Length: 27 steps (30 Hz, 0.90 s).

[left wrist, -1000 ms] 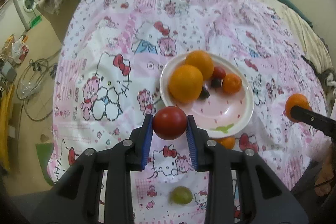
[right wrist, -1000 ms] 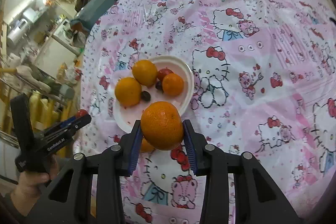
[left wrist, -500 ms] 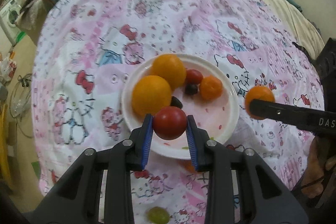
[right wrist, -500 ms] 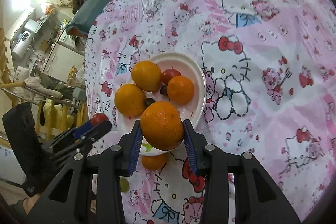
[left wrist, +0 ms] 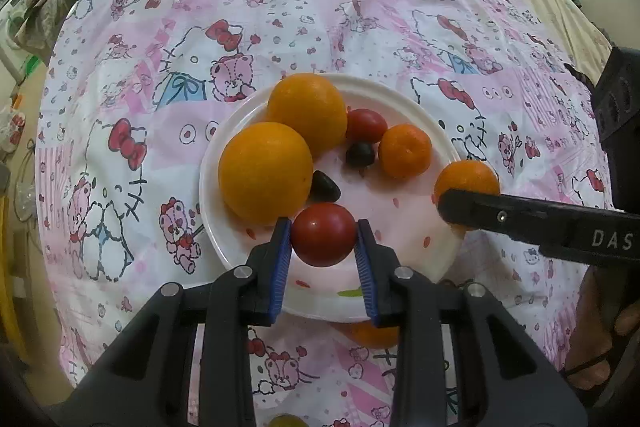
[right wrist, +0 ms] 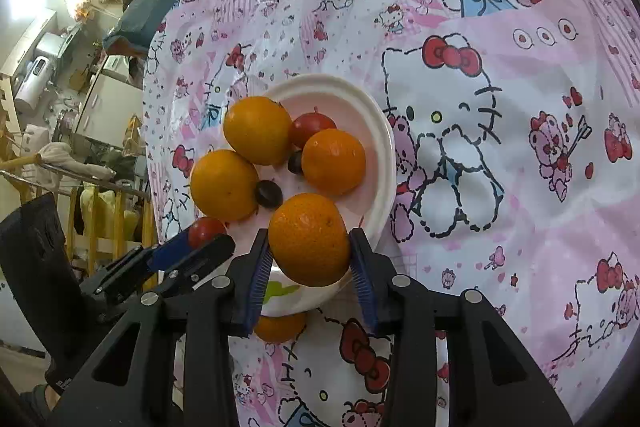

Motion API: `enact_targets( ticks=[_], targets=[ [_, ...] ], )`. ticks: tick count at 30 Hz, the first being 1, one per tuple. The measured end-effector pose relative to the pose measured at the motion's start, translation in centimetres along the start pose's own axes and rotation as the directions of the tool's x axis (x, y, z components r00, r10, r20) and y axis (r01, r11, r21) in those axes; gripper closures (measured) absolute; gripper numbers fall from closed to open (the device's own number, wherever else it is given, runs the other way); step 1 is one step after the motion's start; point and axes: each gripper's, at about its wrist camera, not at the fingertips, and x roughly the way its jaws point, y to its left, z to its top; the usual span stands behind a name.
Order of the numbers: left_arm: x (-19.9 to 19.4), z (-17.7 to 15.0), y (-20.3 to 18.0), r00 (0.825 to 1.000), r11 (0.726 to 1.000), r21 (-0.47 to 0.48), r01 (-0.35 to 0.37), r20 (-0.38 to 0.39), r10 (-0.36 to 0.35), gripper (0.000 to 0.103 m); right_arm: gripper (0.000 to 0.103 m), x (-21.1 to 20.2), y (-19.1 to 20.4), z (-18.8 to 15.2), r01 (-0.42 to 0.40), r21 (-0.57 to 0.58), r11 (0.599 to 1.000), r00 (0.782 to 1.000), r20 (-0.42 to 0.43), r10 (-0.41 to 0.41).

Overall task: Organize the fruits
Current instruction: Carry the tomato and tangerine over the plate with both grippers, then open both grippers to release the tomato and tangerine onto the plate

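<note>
My left gripper (left wrist: 323, 233) is shut on a red tomato (left wrist: 323, 235), held just above the near part of the white plate (left wrist: 208, 187). The plate holds two big oranges (left wrist: 264, 171), a small orange (left wrist: 405, 151), a small tomato (left wrist: 366, 125) and two dark grapes (left wrist: 360, 153). My right gripper (right wrist: 310, 247) is shut on a mandarin orange (right wrist: 310, 239) over the plate's (right wrist: 384, 131) near rim. In the right wrist view the left gripper (right wrist: 200, 243) shows at the lower left with its tomato (right wrist: 206, 229).
One more orange (right wrist: 278, 327) lies on the pink cartoon-print cloth (left wrist: 280, 7) beside the plate's near edge. A green grape (left wrist: 286, 421) sits nearer to me on the cloth. The bed's left side drops to a cluttered floor. A person's hand (left wrist: 592, 347) holds the right gripper.
Both grippers have come down and forward toward the plate, each still holding its fruit. The tomato went from beside the plate's rim to over its near part.
</note>
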Motion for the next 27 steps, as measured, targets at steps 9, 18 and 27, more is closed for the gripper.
enact_targets(
  ticks=[9,18,27],
  targets=[
    [0.1,0.4,0.2,1.000,0.999,-0.026,0.022,0.011,-0.021,0.075,0.061,0.4,0.1,-0.1,-0.021,0.004,1.000,1.000,-0.014,0.021],
    [0.3,0.5,0.3,1.000,0.999,-0.034,0.014,0.008,-0.013,0.075,0.059,0.0,-0.1,0.1,-0.033,0.013,0.999,0.999,0.004,0.033],
    [0.5,0.7,0.5,1.000,0.999,-0.049,0.008,0.000,-0.008,0.042,0.040,-2.0,-0.7,0.5,-0.072,0.042,0.997,0.995,0.072,0.069]
  ],
)
